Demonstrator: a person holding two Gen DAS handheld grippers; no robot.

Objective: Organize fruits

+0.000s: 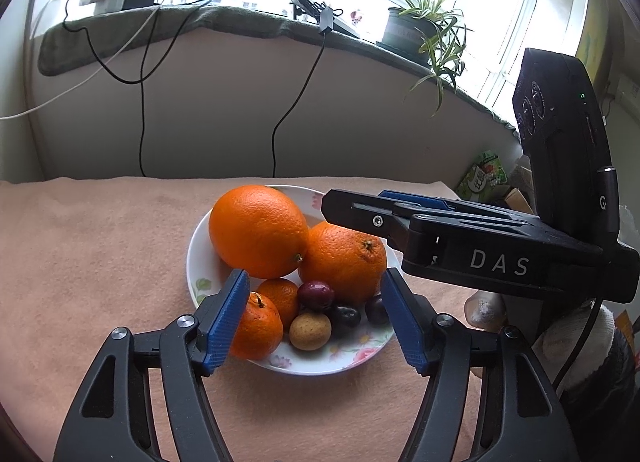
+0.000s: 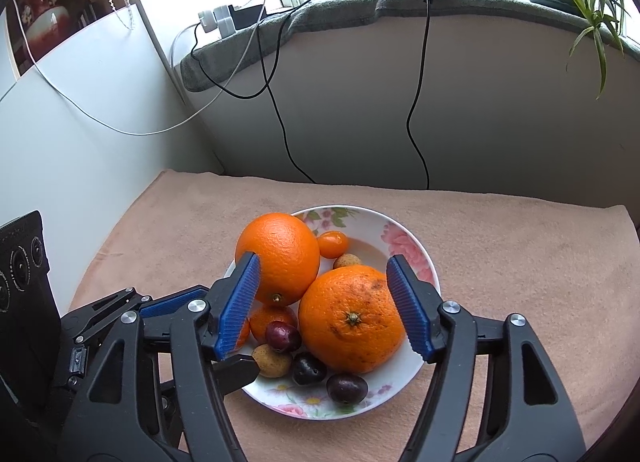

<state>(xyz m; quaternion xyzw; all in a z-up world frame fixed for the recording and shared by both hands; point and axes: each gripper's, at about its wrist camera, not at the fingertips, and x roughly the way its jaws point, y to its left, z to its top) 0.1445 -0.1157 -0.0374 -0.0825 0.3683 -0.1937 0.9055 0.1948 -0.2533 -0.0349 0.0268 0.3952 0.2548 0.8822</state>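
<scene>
Right wrist alone shows kumquat [image 2: 333, 243]

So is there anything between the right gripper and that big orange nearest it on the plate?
Nothing visible. The right gripper is open, its pads flanking the big orange on the floral plate; the left gripper sits lower left, aside.

Bright orange oranges [image 2: 278, 256] and dark purple plums [image 2: 347, 387] fill a white plate [image 2: 408, 240] patterned with pink flowers. The surface [image 2: 520, 262] wears a peach cloth. Each black tool [image 2: 322, 302] has ribbed blue pads [image 2: 238, 304].
</scene>
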